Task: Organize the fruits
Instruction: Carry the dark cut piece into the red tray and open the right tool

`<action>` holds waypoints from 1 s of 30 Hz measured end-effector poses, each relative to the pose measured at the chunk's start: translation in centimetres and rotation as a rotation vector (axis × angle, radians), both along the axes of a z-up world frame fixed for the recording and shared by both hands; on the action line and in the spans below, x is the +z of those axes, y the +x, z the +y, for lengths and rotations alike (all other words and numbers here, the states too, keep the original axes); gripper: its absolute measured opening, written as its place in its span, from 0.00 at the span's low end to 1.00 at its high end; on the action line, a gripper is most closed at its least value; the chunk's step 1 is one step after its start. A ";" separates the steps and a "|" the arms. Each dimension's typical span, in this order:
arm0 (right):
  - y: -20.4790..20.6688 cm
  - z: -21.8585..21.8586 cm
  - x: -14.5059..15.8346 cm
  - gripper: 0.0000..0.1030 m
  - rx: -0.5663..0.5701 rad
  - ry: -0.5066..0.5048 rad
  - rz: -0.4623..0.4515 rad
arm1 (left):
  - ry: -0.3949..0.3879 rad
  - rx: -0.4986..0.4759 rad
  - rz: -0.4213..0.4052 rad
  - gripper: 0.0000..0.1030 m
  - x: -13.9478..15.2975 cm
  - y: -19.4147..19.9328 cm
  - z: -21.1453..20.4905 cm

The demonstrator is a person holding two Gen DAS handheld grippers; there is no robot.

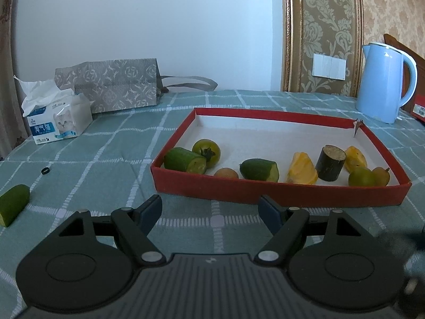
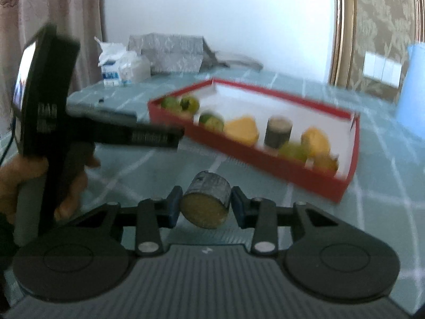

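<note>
A red tray (image 1: 279, 190) with a white floor lies on the checked tablecloth. It holds two cucumber pieces (image 1: 184, 159) (image 1: 259, 169), a green tomato (image 1: 206, 149), yellow fruit pieces (image 1: 301, 172), a dark sugarcane piece (image 1: 330, 162) and small round fruits (image 1: 361, 176). Another cucumber piece (image 1: 13, 204) lies on the cloth at far left. My left gripper (image 1: 209, 210) is open and empty, just short of the tray's near wall. My right gripper (image 2: 204, 206) is shut on a second sugarcane piece (image 2: 205, 203), held above the cloth before the tray (image 2: 265, 156). That view is blurred.
A tissue box (image 1: 57, 122) and a patterned grey bag (image 1: 114, 85) stand at the back left. A blue kettle (image 1: 385, 82) stands at the back right. A small black ring (image 1: 45, 170) lies on the cloth. The left gripper's body and the hand holding it (image 2: 50, 133) show at the right view's left.
</note>
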State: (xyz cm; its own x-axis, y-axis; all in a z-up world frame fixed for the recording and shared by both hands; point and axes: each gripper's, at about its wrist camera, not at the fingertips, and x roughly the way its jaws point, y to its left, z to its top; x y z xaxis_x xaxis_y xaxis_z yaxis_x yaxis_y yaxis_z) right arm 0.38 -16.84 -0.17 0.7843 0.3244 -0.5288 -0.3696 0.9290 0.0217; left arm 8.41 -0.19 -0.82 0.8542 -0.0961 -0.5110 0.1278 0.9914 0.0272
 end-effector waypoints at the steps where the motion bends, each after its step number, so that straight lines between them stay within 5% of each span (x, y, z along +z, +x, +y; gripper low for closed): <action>1: 0.2 0.0 0.6 0.36 -0.005 -0.003 -0.020 | -0.001 0.000 0.001 0.77 0.0 0.0 0.0; 11: 6.1 0.1 4.6 0.36 -0.091 -0.048 -0.154 | -0.004 0.001 0.010 0.78 0.0 0.1 0.2; 25: 15.1 1.9 1.5 0.36 -0.156 -0.064 -0.010 | -0.017 -0.001 0.027 0.78 -0.2 0.5 0.3; 28: 14.5 1.9 1.7 0.49 -0.163 -0.060 -0.038 | -0.013 -0.001 0.028 0.78 -0.2 0.5 0.3; 30: 14.0 1.8 2.1 0.75 -0.180 -0.051 -0.068 | -0.010 -0.003 0.029 0.78 -0.2 0.6 0.3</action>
